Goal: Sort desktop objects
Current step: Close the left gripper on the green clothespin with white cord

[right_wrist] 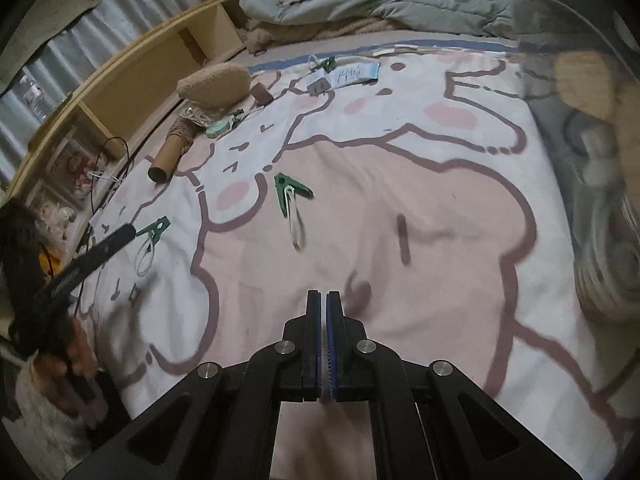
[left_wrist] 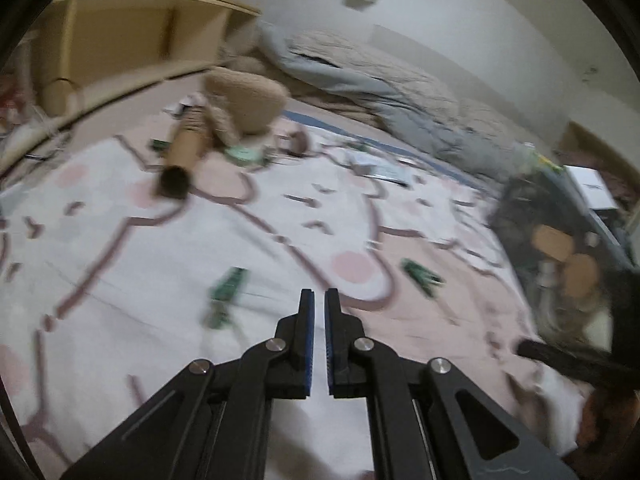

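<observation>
The green plastic clothes peg with a white loop (right_wrist: pixel 289 196) lies on the pink cartoon bedsheet (right_wrist: pixel 400 200), light and stiff; I would pinch its body. Right gripper (right_wrist: pixel 323 300) is closed on nothing, left gripper (left_wrist: pixel 319 300) slightly apart. The dark basket (left_wrist: pixel 560 248) holds blurred items

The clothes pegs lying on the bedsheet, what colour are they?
Green. The clothes pegs each carry a pale loop; the right wrist view shows them sharpest.
</observation>
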Demonstrator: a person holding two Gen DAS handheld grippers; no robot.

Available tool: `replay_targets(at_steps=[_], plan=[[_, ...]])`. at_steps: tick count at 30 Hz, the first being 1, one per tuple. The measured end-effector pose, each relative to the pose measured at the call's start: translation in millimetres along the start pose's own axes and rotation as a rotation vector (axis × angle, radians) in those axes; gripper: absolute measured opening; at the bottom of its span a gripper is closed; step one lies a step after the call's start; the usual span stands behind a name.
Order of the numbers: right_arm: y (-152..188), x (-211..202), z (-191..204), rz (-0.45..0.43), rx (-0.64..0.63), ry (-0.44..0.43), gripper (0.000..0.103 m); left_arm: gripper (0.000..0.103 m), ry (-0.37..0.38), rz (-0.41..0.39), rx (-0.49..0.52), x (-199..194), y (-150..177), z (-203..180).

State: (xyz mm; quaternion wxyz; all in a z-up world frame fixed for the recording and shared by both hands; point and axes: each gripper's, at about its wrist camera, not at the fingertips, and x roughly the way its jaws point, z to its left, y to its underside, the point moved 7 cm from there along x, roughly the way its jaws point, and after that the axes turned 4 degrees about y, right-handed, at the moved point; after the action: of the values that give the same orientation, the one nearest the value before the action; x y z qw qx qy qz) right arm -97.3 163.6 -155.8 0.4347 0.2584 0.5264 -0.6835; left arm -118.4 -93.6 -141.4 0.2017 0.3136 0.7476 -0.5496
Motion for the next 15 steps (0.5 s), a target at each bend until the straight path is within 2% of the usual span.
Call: replay_targets(at_steps=[1, 2, 3, 4, 7, 10, 13, 15], plan=[[3.2, 0.7, -2.3, 0.002, 0.024, -0.018, 0.003, 0.025, -0.028, 0.002, -0.027, 1.0, -1.3, 10.3], [4.3, 1.7, -3.2, 0.005, 0.039, -0.034, 0.003, 0.054, -0.057, 0.001, -0.058, 1.9, -2.6, 21.3], [3.6, 1.6, -3.1, 0.0, 0.039, -0.038, 0.003, 0.072, -0.08, -0.004, -0.085, 2.7, -3.6, 30.9], [1.4, 1.3, -2.2, -0.009, 0.031, -0.036, 0.003, 0.073, -0.093, -0.006, -0.102, 3.9, -4.3, 37.9], [-2.7, 0.2, 0.1, -0.02, 0.028, -0.061, 0.003, 0.072, -0.125, 0.02, -0.111, 14.2, -6.5, 51.8], [-2.5, 4.3, -1.8, -0.011, 0.035, -0.072, 0.003, 0.07, -0.124, 0.066, -0.097, 28.4, -6.3, 54.5], [-3.0, 5.7, -4.6, -0.007, 0.048, -0.082, 0.003, 0.049, -0.107, 0.112, -0.073, 42.8, -4.1, 49.7], [-6.8, 4.6, -4.6, -0.021, 0.057, -0.09, 0.003, 0.018, -0.095, 0.155, -0.053, 51.2, 1.2, 44.8]])
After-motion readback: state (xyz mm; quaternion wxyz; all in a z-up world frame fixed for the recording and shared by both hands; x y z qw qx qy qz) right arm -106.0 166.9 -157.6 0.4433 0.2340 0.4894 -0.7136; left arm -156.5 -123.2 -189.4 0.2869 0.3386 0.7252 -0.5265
